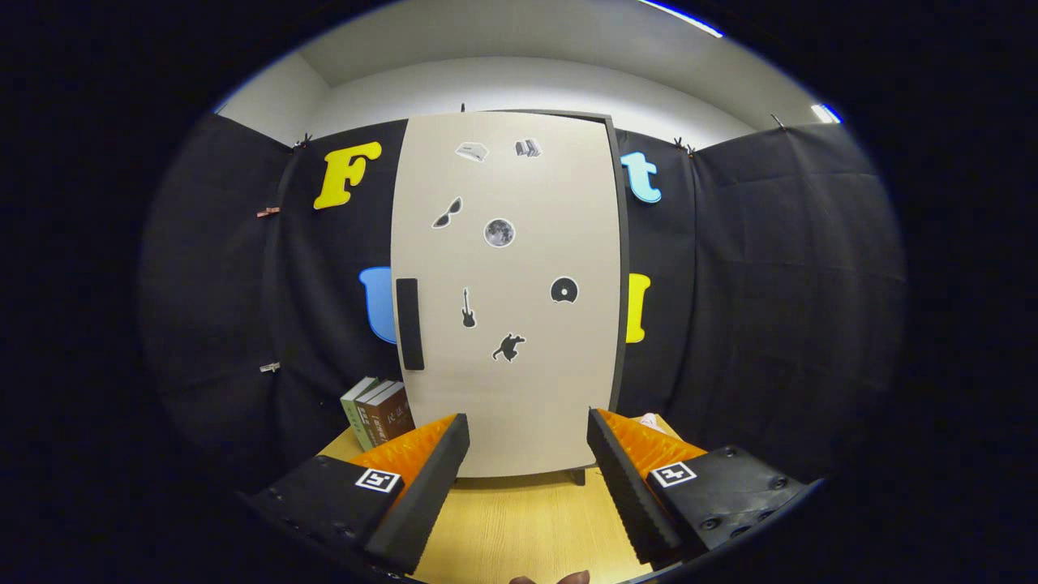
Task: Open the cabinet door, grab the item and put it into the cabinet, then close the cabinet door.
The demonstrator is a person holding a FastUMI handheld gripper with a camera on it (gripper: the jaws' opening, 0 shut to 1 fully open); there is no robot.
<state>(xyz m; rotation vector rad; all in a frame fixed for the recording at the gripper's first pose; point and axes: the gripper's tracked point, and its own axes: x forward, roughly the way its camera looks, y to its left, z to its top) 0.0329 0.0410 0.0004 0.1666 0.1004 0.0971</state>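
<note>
A beige cabinet (507, 300) stands on the wooden table (527, 519) straight ahead of my fingers, its door shut. The door carries several small black stickers and a dark vertical handle (409, 324) near its left edge. Books (379, 412) stand upright to the left of the cabinet's base, just beyond my left finger. My gripper (527, 434) is open, fingers wide apart, with nothing between them but bare table and the cabinet's lower front. The gripper is a short way back from the door, not touching it.
Black cloth walls the booth on both sides and behind the cabinet. A small pale object (651, 420) peeks out at the cabinet's right base, behind my right finger. A bit of a hand (551, 578) shows at the table's near edge.
</note>
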